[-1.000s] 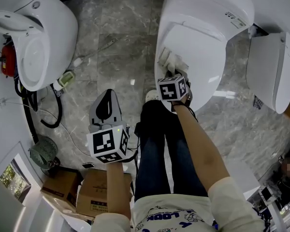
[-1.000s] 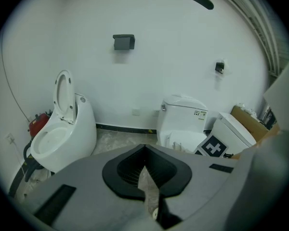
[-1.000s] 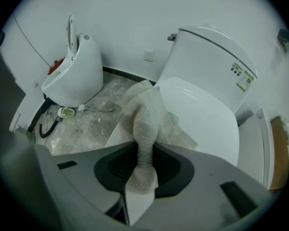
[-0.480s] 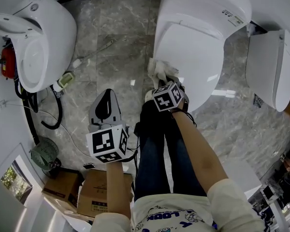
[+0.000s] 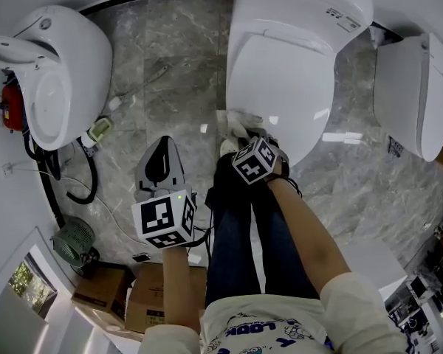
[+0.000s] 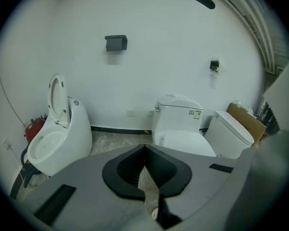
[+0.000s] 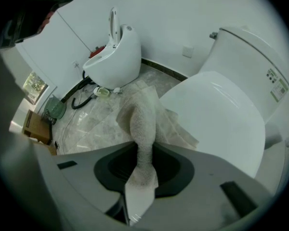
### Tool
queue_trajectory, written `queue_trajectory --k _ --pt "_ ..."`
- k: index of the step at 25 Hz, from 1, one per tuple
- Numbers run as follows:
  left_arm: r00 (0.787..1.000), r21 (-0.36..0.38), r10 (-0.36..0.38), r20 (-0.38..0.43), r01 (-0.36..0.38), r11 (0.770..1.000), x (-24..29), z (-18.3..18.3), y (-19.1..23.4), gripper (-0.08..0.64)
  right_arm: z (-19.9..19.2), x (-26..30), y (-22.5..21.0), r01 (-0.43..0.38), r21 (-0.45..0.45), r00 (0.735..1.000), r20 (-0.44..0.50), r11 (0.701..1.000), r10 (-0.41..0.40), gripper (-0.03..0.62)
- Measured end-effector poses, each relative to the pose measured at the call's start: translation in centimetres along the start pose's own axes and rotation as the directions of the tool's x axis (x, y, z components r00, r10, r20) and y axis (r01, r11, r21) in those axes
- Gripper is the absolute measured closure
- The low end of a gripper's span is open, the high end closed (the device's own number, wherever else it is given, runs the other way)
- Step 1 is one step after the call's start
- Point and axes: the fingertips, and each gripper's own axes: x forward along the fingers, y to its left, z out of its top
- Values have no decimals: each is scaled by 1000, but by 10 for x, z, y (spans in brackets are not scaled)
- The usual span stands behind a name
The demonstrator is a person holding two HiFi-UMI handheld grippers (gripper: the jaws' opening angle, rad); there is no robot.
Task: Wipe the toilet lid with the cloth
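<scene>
- Left toilet (image 5: 52, 72): glossy white ceramic, rounded and egg-like; its seat is raised, as the left gripper view shows; black hoses curl at its base.
- Floor (image 5: 170, 50): polished grey marble with pale veins; a broad open stretch runs between the left toilet and the middle one.
- Left gripper (image 5: 161, 161): grey plastic with black ribbed pads; it hangs over the open floor, well apart from the lid; its jaws are closed tip to tip with nothing between them (image 6: 144, 150).
- Cloth (image 5: 232, 122): pale, nubbly terry, crumpled and bunched into a twist; it sits at the lid's near left rim, spilling over the edge toward the floor (image 7: 142, 124).
- Right gripper (image 5: 242, 135): jaws clenched on the cloth's twisted end (image 7: 142, 165); it sits at the lid's front edge.
- Lid (image 5: 280, 87): smooth, shiny white plastic, a shut oval; most of its surface lies bare beyond the cloth.
- Right toilet (image 5: 410, 94): white, boxier, lid shut; a narrow strip of floor separates it from the middle one.
</scene>
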Motion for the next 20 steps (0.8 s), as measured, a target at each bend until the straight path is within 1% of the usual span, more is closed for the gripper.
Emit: queue_trajectory --k 3,7,10,16,20 --pt "1000 14 -10 1 10 1000 1 4 -7 557 -14 -3 3 -37 -63 999 -12 997 37 511" --pt "1000 30 -23 3 23 999 4 9 -17 557 -31 -8 3 -81 -112 997 -28 990 79 511" --pt "999 43 -36 2 36 998 6 12 -27 557 -42 -11 -1 -93 -113 995 -33 989 90 511" --pt "997 70 -74 -7 75 995 10 13 -52 557 -62 -20 -16 -84 -104 996 -27 991 82 511" --pt "996 90 -93 -13 93 992 13 14 -63 557 -77 -24 -31 -76 -82 997 -17 994 75 511"
